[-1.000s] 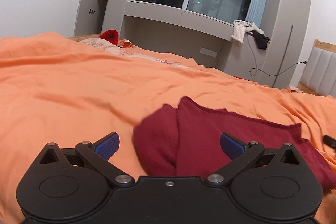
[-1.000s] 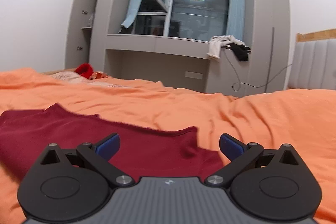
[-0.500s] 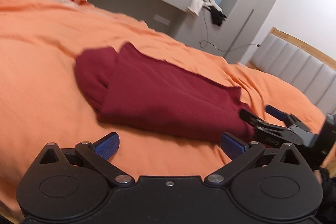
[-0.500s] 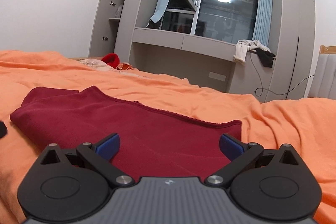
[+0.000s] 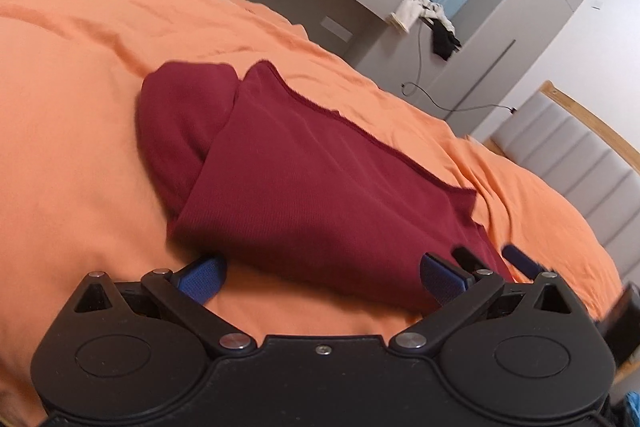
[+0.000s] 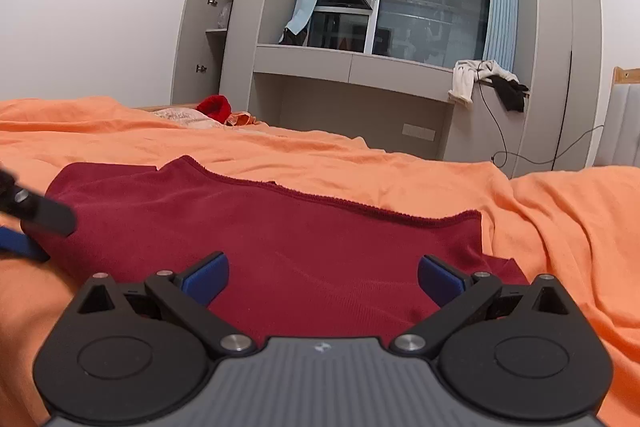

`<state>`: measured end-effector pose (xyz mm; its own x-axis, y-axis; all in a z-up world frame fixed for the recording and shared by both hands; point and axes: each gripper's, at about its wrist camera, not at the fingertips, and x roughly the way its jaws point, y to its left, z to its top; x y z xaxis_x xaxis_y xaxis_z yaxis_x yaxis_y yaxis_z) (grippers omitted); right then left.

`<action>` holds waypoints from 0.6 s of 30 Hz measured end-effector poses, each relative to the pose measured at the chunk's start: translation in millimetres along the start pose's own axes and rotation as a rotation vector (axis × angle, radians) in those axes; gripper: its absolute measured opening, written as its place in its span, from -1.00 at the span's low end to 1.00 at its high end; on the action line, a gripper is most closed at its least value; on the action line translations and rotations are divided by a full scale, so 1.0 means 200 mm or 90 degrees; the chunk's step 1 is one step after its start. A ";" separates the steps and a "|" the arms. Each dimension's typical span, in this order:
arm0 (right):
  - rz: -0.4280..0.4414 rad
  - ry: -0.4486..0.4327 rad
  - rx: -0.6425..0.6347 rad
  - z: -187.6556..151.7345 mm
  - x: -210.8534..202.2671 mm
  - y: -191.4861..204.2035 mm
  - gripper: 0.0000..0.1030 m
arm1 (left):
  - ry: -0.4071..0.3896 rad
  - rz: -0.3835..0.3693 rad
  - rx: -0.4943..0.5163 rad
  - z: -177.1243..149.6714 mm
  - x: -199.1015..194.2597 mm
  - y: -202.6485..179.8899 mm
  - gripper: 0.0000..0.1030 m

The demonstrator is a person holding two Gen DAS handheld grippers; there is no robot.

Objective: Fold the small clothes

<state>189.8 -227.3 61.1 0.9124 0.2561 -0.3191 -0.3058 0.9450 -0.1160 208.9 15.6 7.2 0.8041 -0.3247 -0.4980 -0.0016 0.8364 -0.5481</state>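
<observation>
Both grippers, left [image 5: 322, 277] and right [image 6: 323, 277], hovering wide open, gripping nothing, over dark red garment [image 6: 280, 247] lying partly folded mid-bed on orange bedspread [image 6: 400, 171]; further folds probably remaining.

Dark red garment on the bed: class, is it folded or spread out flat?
Folded. The dark red garment has a top layer doubled over another that pokes out at one end, on the orange bedspread.

Folded maroon garment [image 5: 320, 187] on orange bedspread [image 5: 80, 107] — left gripper [image 5: 320, 277] (jaws apart)
</observation>
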 end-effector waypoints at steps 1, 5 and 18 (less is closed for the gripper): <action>-0.001 0.005 0.001 -0.01 0.01 0.00 1.00 | -0.003 0.005 -0.003 0.02 0.02 0.00 0.99; -0.004 0.019 0.014 -0.04 0.03 0.01 1.00 | -0.030 0.013 -0.034 0.10 0.10 0.02 0.99; -0.033 0.015 -0.040 -0.02 0.11 0.15 1.00 | -0.054 0.017 -0.041 0.18 0.18 0.08 0.99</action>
<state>200.3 -194.4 46.9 0.9214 0.2010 -0.3326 -0.2749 0.9420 -0.1924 259.5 33.5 5.5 0.8510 -0.2621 -0.4550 -0.0593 0.8131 -0.5791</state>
